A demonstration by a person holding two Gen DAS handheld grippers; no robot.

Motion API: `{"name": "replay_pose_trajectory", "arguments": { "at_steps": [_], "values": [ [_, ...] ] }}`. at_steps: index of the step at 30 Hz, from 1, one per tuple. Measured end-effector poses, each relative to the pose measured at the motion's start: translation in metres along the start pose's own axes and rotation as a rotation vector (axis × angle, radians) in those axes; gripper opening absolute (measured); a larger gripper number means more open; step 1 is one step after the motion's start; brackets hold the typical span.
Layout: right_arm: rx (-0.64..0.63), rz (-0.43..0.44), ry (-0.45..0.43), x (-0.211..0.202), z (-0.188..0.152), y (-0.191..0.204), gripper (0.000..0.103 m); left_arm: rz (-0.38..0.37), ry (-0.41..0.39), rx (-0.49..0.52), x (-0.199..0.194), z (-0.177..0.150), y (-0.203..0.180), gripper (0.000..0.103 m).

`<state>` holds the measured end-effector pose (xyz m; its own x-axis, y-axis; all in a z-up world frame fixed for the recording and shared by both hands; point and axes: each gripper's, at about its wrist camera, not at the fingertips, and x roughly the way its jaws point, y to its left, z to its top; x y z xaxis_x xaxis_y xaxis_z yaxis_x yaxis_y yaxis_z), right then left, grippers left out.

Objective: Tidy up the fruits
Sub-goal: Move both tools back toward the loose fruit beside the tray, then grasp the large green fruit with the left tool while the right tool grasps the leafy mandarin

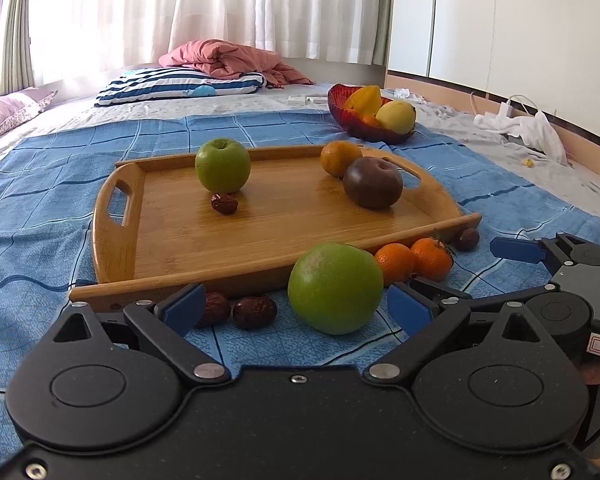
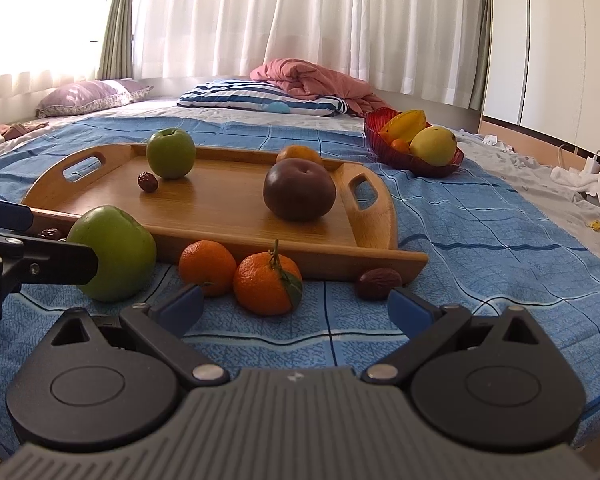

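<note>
Green apple, near the wooden tray on the bed, is framed by the wide-open, empty left tool; pads should be centred before closing.

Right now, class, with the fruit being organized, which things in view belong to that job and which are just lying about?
Belonging to the job:
- wooden tray
- green apple on the blanket
- green apple on the tray
- two tangerines
- dried dates
- dark round fruit
- red fruit bowl

Just lying about:
- striped pillow
- pink quilt
- white cloth
</note>
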<state>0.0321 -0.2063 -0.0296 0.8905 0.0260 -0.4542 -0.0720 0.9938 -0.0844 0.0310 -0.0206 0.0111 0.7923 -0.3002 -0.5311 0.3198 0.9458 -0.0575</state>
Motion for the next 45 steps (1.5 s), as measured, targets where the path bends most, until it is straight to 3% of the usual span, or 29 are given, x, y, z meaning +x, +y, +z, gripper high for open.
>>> {"name": "replay_pose_trajectory", "arguments": {
  "at_steps": [7, 19, 29, 45],
  "values": [
    [-0.011, 0.03, 0.004, 0.001, 0.0, 0.005, 0.098, -0.034, 0.022, 0.016, 0.007, 0.004, -0.009, 0.083],
    [0.036, 0.089, 0.013, 0.005, 0.001, 0.003, 0.078, -0.036, 0.045, 0.018, 0.019, 0.006, -0.015, 0.075],
    [0.034, 0.118, 0.005, 0.002, 0.001, 0.001, 0.066, -0.069, 0.077, -0.034, 0.028, 0.008, -0.012, 0.06],
    [0.053, 0.136, 0.013, -0.004, 0.002, -0.009, 0.041, -0.054, 0.074, -0.043, 0.027, 0.007, -0.012, 0.057]
  ]
}}
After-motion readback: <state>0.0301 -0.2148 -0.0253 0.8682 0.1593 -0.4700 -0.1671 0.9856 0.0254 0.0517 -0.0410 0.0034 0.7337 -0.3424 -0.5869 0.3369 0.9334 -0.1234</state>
